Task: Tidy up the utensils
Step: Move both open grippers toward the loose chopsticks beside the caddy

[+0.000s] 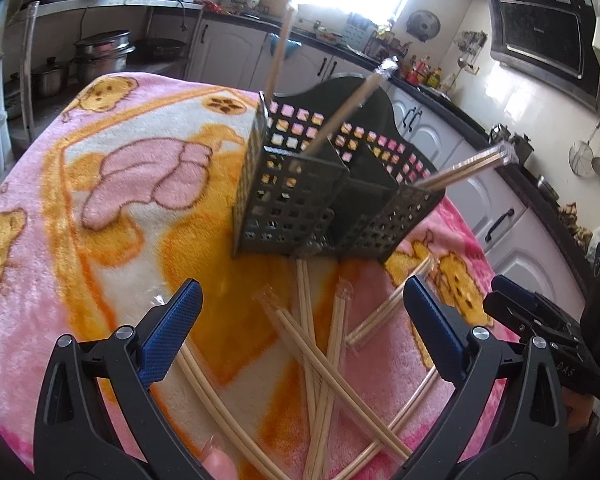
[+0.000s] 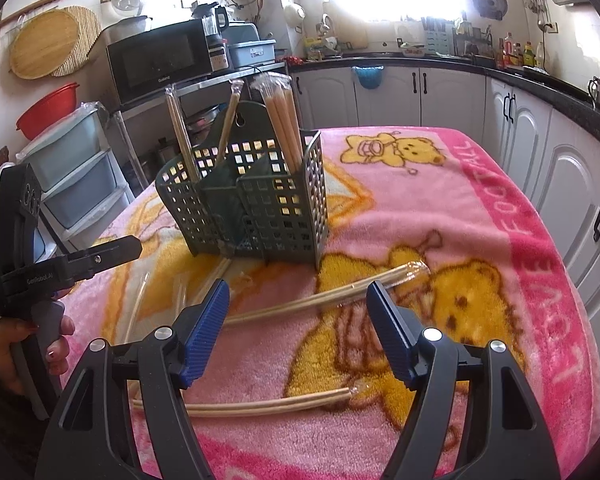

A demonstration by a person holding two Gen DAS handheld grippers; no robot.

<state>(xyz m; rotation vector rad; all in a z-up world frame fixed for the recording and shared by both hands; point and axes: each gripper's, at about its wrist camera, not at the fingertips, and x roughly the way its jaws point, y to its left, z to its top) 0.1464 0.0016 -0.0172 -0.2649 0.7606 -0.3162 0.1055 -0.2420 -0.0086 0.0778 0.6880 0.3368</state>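
Observation:
A dark green perforated utensil holder (image 1: 300, 200) (image 2: 260, 196) stands on a pink bear-print blanket (image 1: 100, 208) (image 2: 440, 208), with wrapped chopstick pairs (image 2: 282, 120) upright in its compartments. Several more wrapped pairs lie crossed on the blanket in front of it (image 1: 324, 364). My left gripper (image 1: 300, 320) hovers open above that pile, nothing between its blue pads. My right gripper (image 2: 300, 320) is open too, above a wrapped pair (image 2: 320, 300) lying across the gap between its fingers. Another pair (image 2: 260, 404) lies nearer, under the fingers.
White kitchen cabinets (image 2: 520, 132) and a dark counter run along the right and back. A microwave (image 2: 160, 60) on a steel shelf and plastic drawers (image 2: 72, 168) stand left. The left tool and the hand holding it (image 2: 28, 272) appear at the right view's left edge.

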